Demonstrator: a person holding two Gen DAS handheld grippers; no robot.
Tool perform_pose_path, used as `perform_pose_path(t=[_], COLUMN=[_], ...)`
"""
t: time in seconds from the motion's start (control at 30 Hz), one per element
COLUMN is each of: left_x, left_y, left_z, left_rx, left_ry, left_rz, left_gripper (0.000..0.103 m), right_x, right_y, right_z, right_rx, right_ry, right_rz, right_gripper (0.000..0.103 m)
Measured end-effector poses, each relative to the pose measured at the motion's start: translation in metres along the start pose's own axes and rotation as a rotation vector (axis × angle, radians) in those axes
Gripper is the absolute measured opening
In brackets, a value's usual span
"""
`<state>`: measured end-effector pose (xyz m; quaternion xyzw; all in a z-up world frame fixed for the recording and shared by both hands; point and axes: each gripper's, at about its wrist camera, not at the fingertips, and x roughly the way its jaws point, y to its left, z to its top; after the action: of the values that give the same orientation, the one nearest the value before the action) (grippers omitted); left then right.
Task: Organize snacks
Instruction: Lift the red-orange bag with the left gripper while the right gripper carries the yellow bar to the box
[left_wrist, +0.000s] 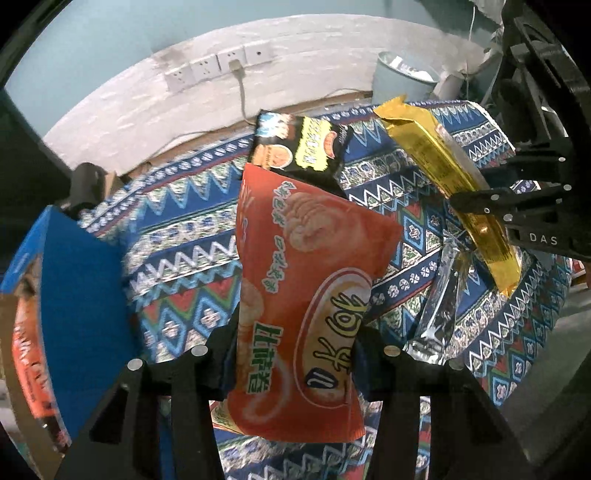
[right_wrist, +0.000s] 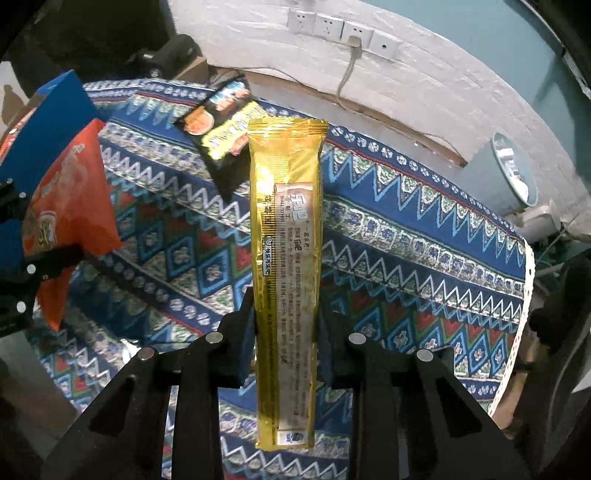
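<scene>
My left gripper (left_wrist: 291, 347) is shut on an orange snack bag (left_wrist: 306, 280) and holds it above the patterned tablecloth (left_wrist: 184, 236). My right gripper (right_wrist: 286, 317) is shut on a long gold snack packet (right_wrist: 286, 266), held upright over the cloth. In the left wrist view the right gripper (left_wrist: 491, 206) shows at the right with the gold packet (left_wrist: 436, 162). In the right wrist view the orange bag (right_wrist: 70, 206) shows at the left. A black snack packet (left_wrist: 299, 144) lies on the cloth at the back, also in the right wrist view (right_wrist: 221, 136). A silver packet (left_wrist: 439, 299) lies on the cloth below the right gripper.
A blue box (left_wrist: 74, 280) with an orange bag inside stands at the table's left edge, also seen in the right wrist view (right_wrist: 55, 107). A pale bin (left_wrist: 402, 79) stands behind the table by the white wall with sockets (left_wrist: 218, 66).
</scene>
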<state>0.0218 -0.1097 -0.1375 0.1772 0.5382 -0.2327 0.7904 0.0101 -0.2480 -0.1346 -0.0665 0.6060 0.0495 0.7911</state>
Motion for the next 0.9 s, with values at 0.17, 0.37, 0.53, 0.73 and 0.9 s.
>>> perform_pose_path(t=[0.17,0.37,0.53,0.73,0.9], left_x=[-0.014,-0.04,-0.062,-0.083,-0.096], left_y=[-0.001,0.003,0.01,0.022,0.035], left_z=[0.001,-0.005,-0.015,-0.023,-0.03], left_rx=[-0.015,-0.029,-0.032,-0.053,-0.075], left_ry=[-0.023,-0.066,-0.094,-0.127,-0.154], left_rz=[0.033,0.071,0.097,0.122,0.138], left_gripper=[0.05,0.05,0.05,0.05,0.05], right_x=[-0.016,-0.034,-0.049,-0.067,-0.074], right_y=[0.008,0.02,0.032,0.052,0.073], right_z=[-0.002,0.0,0.001,0.009,0.021], right_rx=[0.004,-0.005,-0.01,-0.025,-0.05], right_ry=[-0.023,-0.054,-0.077,-0.108,-0.12], right_rz=[0.02,0.04,0.061,0.089,0.11], right_gripper=[0.027,0.027,0.027,0.027,0.027])
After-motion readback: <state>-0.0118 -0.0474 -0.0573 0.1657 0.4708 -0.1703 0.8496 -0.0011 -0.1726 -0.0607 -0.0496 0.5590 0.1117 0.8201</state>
